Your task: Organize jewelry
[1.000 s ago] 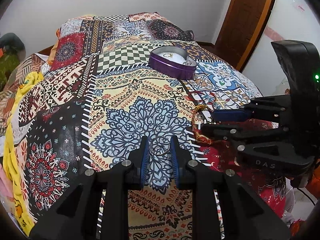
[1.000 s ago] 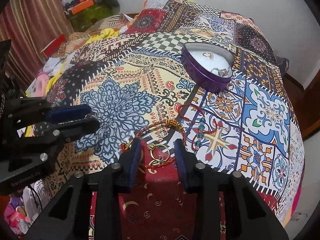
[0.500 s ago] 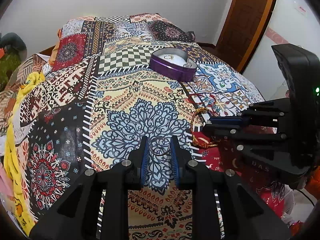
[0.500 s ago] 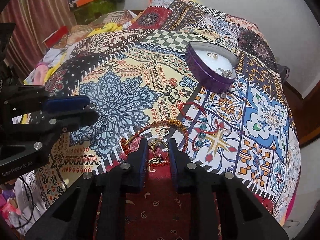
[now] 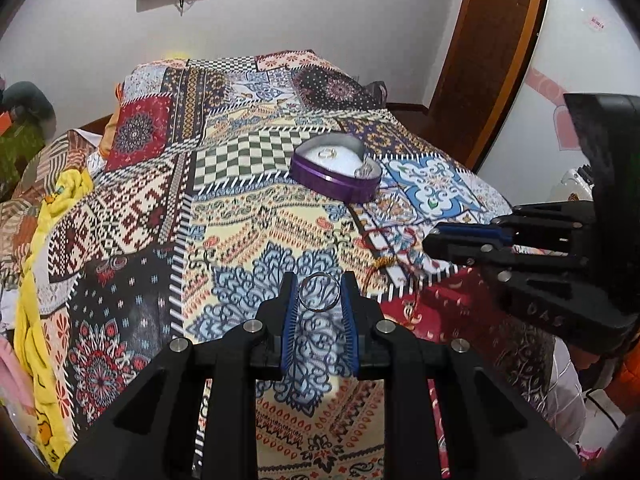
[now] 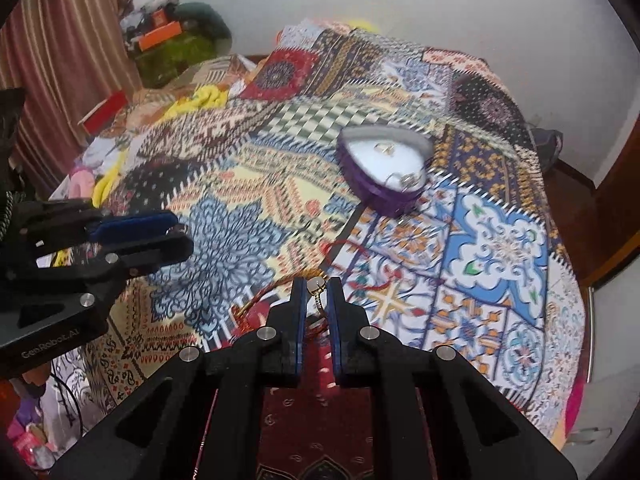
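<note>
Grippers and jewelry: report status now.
Left gripper shut on silver ring. Right gripper shut on gold ring. Purple box ahead, open, path clear. Bracelets on bedspread.

The patterned bed (image 5: 248,240) lies broad and bare between the near edge and the purple heart box (image 5: 334,172) at the far right. Red and gold cords (image 6: 340,264) sprawl near right of centre. A yellow cloth (image 5: 44,280) bunches along the left edge; a wooden door (image 5: 492,52) stands far right.
</note>
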Motion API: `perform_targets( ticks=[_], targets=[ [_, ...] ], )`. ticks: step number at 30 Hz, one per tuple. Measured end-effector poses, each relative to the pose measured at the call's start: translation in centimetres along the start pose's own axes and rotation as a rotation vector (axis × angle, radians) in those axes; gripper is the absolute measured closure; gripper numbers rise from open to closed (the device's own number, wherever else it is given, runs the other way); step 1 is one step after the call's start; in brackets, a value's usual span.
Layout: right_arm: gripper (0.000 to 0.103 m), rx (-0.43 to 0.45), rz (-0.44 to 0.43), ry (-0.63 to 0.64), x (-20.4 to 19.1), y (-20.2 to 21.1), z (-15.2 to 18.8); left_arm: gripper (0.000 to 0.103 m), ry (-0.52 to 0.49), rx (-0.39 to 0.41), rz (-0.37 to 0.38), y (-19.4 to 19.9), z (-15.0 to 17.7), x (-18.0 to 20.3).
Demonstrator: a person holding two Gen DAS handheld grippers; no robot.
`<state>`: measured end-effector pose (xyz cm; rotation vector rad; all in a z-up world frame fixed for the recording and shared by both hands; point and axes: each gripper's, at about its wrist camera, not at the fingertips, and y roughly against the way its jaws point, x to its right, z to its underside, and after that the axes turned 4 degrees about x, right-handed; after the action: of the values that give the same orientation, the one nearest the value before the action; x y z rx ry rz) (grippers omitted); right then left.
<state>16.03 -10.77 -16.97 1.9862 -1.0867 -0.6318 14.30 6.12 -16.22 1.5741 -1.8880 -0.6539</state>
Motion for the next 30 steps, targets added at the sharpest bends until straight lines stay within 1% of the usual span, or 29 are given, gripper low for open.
perform_targets(
  ticks=[8, 14, 22, 30],
  targets=[
    [0.094, 0.097, 0.029, -0.036, 2.0, 2.1, -2.1, 0.083, -0.027, 0.053, -0.007, 0.0, -2.5, 0.8],
    [0.094, 0.141, 0.043, -0.038, 3.1, 2.6, -3.5, 0.083, -0.05, 0.076, -0.019, -0.7, -4.3, 1.2],
    [0.094, 0.173, 0.055, -0.034, 4.4, 2.3, -5.0, 0.083, -0.069, 0.099, -0.027, -2.1, -6.6, 1.2],
    [0.094, 0.173, 0.052, -0.042, 5.7, 0.6, -6.0, 0.083, -0.085, 0.128, -0.024, -3.6, -9.1, 1.0]
  ],
)
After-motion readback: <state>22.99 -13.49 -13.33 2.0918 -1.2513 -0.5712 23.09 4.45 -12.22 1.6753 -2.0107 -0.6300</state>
